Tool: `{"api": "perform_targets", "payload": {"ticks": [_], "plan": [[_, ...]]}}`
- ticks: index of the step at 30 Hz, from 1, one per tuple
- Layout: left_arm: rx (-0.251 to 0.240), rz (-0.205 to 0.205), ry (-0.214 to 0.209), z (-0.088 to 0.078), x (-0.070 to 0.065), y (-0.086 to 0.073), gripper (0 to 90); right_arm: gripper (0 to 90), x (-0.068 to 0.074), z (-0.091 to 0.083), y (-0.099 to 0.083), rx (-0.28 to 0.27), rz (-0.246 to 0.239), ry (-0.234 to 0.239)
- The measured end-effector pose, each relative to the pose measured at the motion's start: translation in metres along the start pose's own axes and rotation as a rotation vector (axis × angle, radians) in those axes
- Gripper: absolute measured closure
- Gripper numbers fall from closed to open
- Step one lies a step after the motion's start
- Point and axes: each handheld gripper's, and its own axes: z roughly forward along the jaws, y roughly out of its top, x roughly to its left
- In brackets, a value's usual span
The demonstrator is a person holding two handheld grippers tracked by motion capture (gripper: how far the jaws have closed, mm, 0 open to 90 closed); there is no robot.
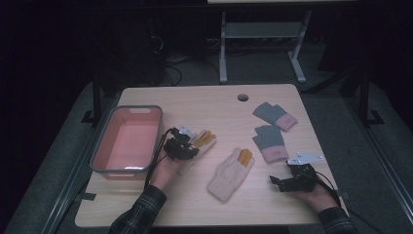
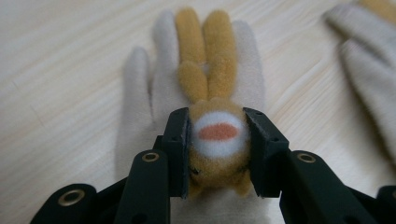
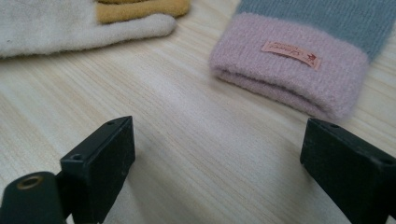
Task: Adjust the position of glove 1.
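A cream glove with an orange plush animal on its back lies left of the table's middle. My left gripper is shut on that plush head, both pads pressing its sides, with the glove's fingers stretched ahead on the wood. Its matching cream glove lies loose near the table's centre and also at the edge of the left gripper view. My right gripper rests open at the front right; in its own view the right gripper holds nothing, with bare wood between its jaws.
A pink bin with a grey rim stands at the left, beside the left hand. Two grey gloves with pink cuffs lie at the right; one cuff is just ahead of the right gripper. A cable hole sits near the far edge.
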Motion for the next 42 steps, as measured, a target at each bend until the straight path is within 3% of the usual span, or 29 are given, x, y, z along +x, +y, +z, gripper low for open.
{"api": "perform_targets", "payload": {"ticks": [6, 10, 18, 31, 42], "plan": [[-0.078, -0.016, -0.042, -0.021, -0.006, 0.009, 63.3, 9.7, 0.0, 0.0, 0.0, 0.0, 0.0, 0.0], [-0.094, -0.009, -0.067, -0.03, -0.011, 0.014, 63.4, 9.7, 0.0, 0.0, 0.0, -0.001, -0.001, 0.0], [-0.125, 0.002, -0.139, -0.042, -0.035, 0.026, 63.3, 9.7, 0.0, 0.0, 0.0, -0.001, -0.002, 0.001], [-0.093, 0.02, -0.19, -0.043, -0.072, 0.037, 63.2, 9.7, 0.0, 0.0, 0.0, 0.0, 0.0, 0.0], [-0.019, 0.046, -0.213, -0.018, -0.102, 0.041, 62.5, 9.7, 0.0, 0.0, 0.0, -0.001, -0.001, 0.001]]}}
